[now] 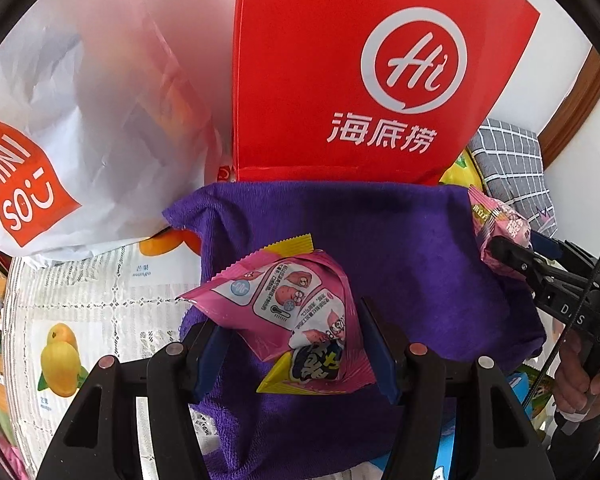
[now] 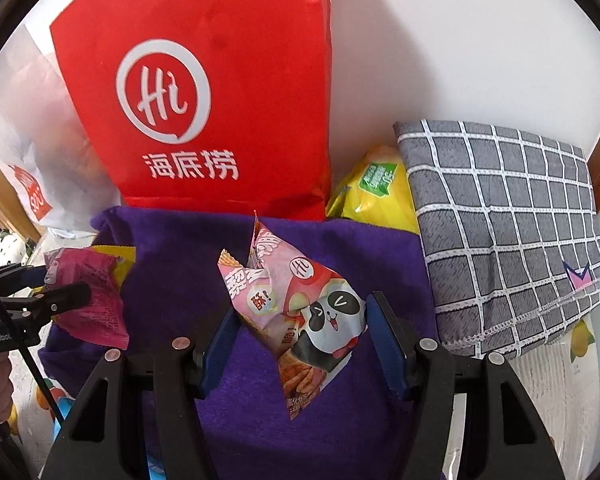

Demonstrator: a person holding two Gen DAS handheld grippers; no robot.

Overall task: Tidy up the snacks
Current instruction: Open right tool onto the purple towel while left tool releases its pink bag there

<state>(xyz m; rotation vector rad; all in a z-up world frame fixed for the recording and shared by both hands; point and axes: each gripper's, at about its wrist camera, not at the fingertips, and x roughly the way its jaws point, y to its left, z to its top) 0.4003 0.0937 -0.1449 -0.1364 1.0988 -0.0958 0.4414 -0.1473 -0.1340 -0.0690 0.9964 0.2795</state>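
A bright pink snack packet with yellow edges hangs over the purple cloth, and my left gripper is shut on it, the blue pads pressing its sides. My right gripper is shut on a pale pink packet with a panda print, also above the purple cloth. Each view shows the other gripper at its edge: the right gripper with its packet, and the left gripper with its packet.
A tall red paper bag stands behind the cloth against the white wall, with a white Miniso bag to its left. A yellow snack bag and a folded grey checked cloth lie at the right. A mango-print tablecloth covers the table.
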